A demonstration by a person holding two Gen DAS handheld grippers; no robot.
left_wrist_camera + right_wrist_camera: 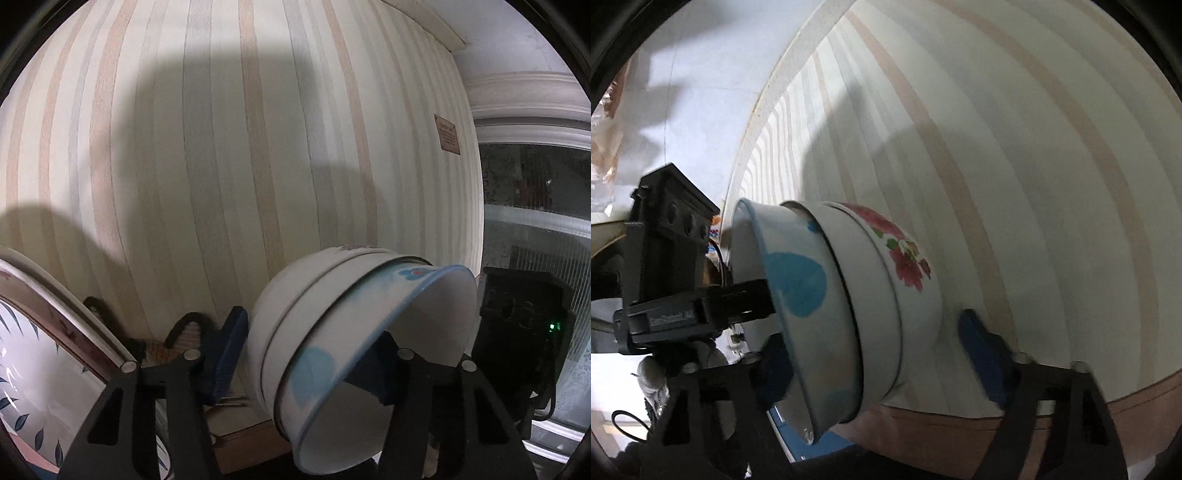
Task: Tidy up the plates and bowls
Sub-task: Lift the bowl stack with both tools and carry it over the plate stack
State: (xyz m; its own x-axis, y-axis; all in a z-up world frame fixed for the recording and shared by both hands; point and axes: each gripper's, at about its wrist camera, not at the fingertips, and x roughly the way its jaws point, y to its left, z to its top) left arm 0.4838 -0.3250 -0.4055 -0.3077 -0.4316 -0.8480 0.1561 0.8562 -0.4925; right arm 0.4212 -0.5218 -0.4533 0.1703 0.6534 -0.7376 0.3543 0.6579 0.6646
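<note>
A stack of three nested bowls [325,332] lies tilted on its side, its mouth turned to the right. The innermost bowl has a blue rim and blue blotches, and the outermost carries red flowers [905,254]. My left gripper [306,332] straddles the stack. Its left pad [227,354] sits against the outer bowl and its right pad [371,369] is inside the blue bowl, so it looks shut on the stack's wall. My right gripper [871,332] also straddles the stack [849,302]. One of its pads [775,369] is at the mouth, and the other pad [982,354] stands a little clear of the base.
Upright plates [40,350] with leaf and floral rims stand at the left beside black rack prongs [184,326]. A striped wall [258,147] is close behind. A black box with a green light [517,332] sits at the right by a window. A brown surface [960,439] lies below.
</note>
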